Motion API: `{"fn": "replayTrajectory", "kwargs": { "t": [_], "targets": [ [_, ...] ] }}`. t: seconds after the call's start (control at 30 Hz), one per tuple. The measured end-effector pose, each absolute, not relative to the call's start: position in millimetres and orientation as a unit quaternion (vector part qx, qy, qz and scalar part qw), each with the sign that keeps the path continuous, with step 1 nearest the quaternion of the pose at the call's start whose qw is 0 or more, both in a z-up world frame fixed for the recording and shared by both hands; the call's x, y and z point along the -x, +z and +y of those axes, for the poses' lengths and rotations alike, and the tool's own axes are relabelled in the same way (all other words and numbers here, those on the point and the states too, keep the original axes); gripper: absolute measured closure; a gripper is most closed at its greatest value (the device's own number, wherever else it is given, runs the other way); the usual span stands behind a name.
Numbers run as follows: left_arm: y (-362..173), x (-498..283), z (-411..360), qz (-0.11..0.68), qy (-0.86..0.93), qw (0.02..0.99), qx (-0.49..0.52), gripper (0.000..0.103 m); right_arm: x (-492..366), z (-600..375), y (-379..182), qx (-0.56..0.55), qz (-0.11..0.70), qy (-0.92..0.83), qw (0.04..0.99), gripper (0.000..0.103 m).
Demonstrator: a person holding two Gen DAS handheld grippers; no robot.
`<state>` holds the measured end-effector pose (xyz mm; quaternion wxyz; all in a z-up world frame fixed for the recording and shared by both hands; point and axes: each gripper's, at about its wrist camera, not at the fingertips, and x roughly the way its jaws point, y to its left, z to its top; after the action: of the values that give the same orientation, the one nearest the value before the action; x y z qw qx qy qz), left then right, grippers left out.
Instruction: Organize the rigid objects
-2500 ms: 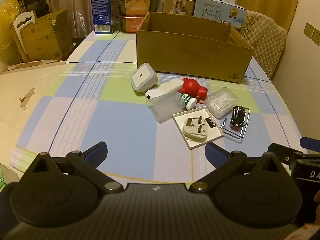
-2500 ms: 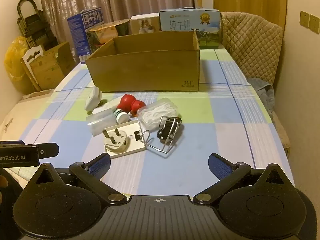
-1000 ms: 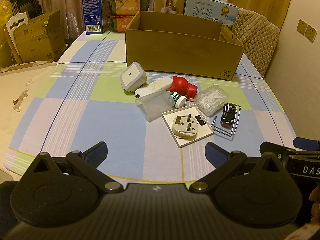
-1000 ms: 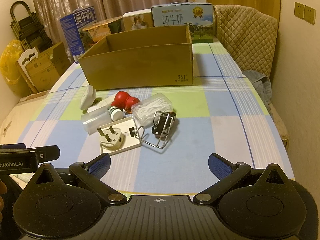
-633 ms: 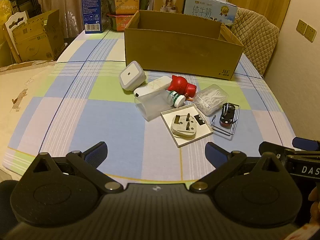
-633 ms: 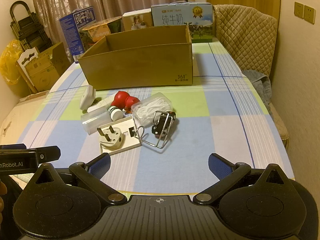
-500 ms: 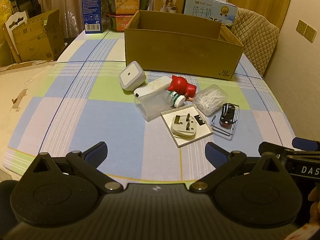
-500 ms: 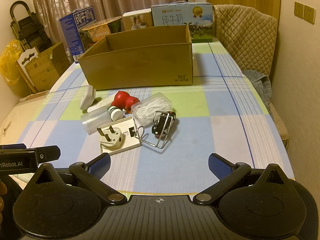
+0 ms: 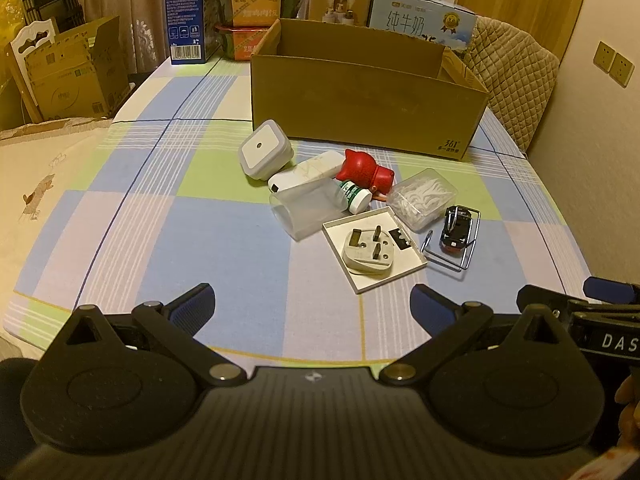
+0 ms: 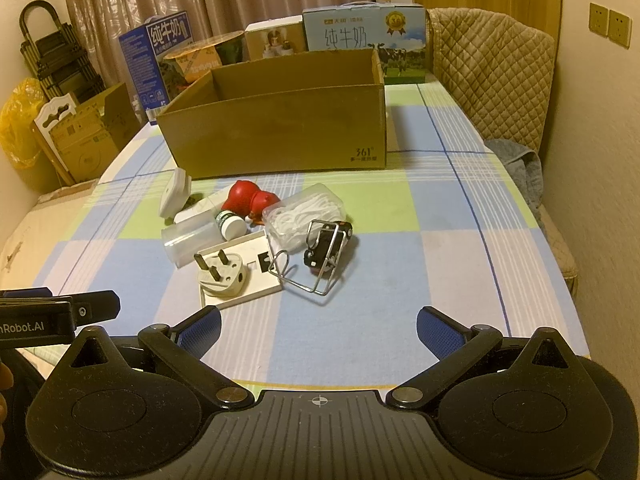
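Observation:
A pile of small objects lies mid-table in front of an open cardboard box (image 9: 360, 108) (image 10: 280, 132): a white square night light (image 9: 262, 155), a red cat figure (image 9: 362, 170) (image 10: 244, 196), a clear plastic cup (image 9: 304, 212), a small white-capped bottle (image 9: 354, 198), a three-pin plug (image 9: 368, 252) (image 10: 222, 276) on a white tray (image 9: 404, 268), a clear box of floss picks (image 9: 422, 196) (image 10: 304, 212), and a toy car in a wire clip (image 9: 456, 232) (image 10: 326, 246). My left gripper (image 9: 310, 306) and right gripper (image 10: 318, 326) are both open and empty, near the table's front edge.
Cartons and food boxes (image 9: 420, 20) stand behind the cardboard box. A quilted chair (image 10: 492, 76) is at the far right, with a cloth (image 10: 520, 168) on its seat. Cardboard boxes (image 9: 68, 76) stand left of the table. The checked tablecloth (image 9: 200, 240) covers the table.
Both grippers have pulled back and risen a little since 2.5 s ago, so the pile looks slightly farther off. Nothing on the table has moved. In the last half second nothing changed.

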<state>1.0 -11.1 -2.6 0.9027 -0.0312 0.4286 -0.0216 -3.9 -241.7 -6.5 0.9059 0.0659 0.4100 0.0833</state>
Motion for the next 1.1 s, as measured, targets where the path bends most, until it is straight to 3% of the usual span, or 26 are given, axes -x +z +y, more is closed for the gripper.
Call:
{"fn": "replayTrajectory", "kwargs": {
  "t": [1.1],
  "targets": [
    [-17.6, -17.3, -10.2, 0.442, -0.049, 0.895, 0.024, 0.001, -2.9, -248.3, -15.1, -0.073, 0.412, 0.073, 0.905, 0.002]
  ]
}}
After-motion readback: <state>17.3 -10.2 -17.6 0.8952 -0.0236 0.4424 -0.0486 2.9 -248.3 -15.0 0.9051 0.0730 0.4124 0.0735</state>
